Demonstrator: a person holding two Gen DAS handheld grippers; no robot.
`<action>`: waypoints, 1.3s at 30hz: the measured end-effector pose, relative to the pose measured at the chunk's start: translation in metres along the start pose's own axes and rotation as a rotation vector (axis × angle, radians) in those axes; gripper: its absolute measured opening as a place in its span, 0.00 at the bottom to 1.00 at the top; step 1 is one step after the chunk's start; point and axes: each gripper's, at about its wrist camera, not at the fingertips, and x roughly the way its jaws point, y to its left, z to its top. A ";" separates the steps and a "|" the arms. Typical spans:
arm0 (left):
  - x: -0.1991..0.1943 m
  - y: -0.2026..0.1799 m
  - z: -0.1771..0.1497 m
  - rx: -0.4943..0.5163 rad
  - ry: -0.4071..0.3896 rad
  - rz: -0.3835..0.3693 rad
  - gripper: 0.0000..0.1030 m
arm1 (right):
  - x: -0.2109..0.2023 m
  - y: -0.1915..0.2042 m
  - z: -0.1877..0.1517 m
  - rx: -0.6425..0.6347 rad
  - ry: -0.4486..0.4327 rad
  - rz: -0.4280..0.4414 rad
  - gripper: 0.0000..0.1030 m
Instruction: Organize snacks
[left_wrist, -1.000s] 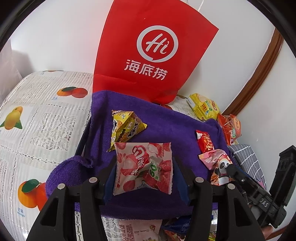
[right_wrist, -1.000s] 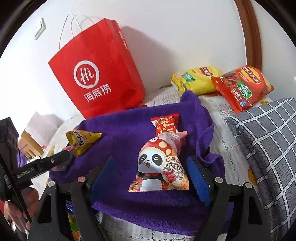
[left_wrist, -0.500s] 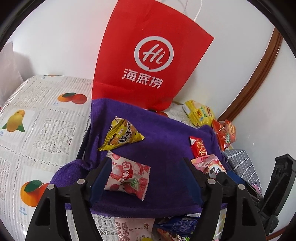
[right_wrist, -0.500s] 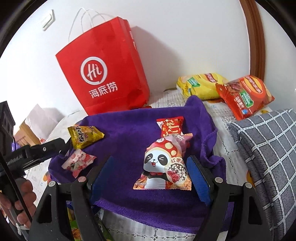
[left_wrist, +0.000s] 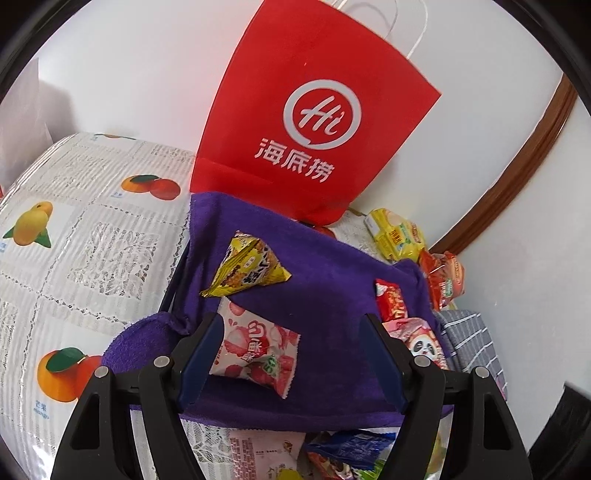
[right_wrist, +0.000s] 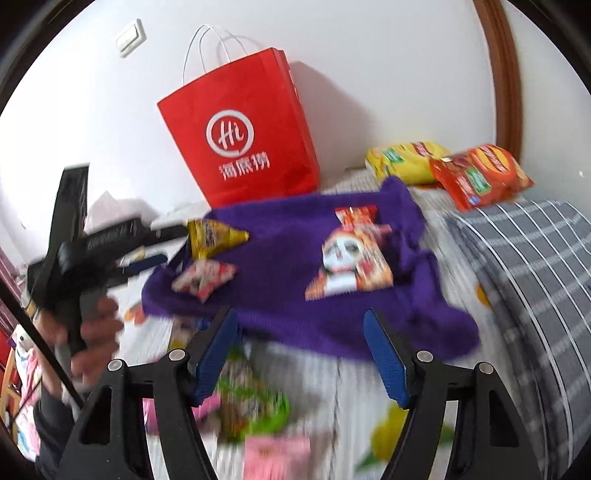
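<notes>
The left gripper (left_wrist: 291, 358) stands with its jaws apart in the lower middle of the frame; the pink lychee packet (left_wrist: 255, 347) lies on the purple towel (left_wrist: 325, 295) against the left pad, not clamped. Just above it lies the yellow triangular packet (left_wrist: 245, 266). At the right edge of the towel are the red packet (left_wrist: 391, 302) and the panda packet (left_wrist: 421, 339). The right gripper (right_wrist: 301, 354) has just been closing a little, yet its jaws are apart with nothing between them, below the towel. The red paper bag (left_wrist: 314, 122) stands behind.
</notes>
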 end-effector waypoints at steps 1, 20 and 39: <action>-0.002 -0.001 0.000 0.002 -0.005 -0.010 0.72 | -0.004 0.000 -0.006 -0.001 0.009 0.006 0.69; -0.047 -0.011 -0.033 0.136 -0.075 -0.052 0.72 | 0.015 0.047 -0.087 -0.241 0.153 -0.195 0.45; -0.030 0.023 -0.058 0.089 0.082 0.020 0.71 | 0.019 -0.014 -0.065 -0.066 0.143 -0.319 0.46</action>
